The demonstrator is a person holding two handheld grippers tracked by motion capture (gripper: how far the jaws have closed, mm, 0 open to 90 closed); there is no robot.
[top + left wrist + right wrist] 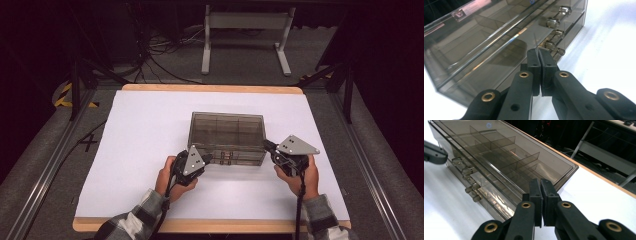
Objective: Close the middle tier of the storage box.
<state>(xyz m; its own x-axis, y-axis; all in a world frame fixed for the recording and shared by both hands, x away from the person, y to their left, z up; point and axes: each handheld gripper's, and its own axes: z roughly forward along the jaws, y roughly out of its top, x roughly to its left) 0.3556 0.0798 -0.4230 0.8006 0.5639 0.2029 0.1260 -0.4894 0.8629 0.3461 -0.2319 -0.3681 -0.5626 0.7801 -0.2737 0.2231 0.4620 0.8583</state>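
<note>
Jaws pressed together on both grippers, nothing between them. Smoky clear drawer box [227,137] at centre of white worktop [140,150], small knobs [552,23] on its near front. Left gripper [206,159] at near left corner, right gripper [267,146] at near right corner.

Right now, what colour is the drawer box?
Smoky, see-through grey-brown; the drawer box shows it best in the right gripper view.
</note>
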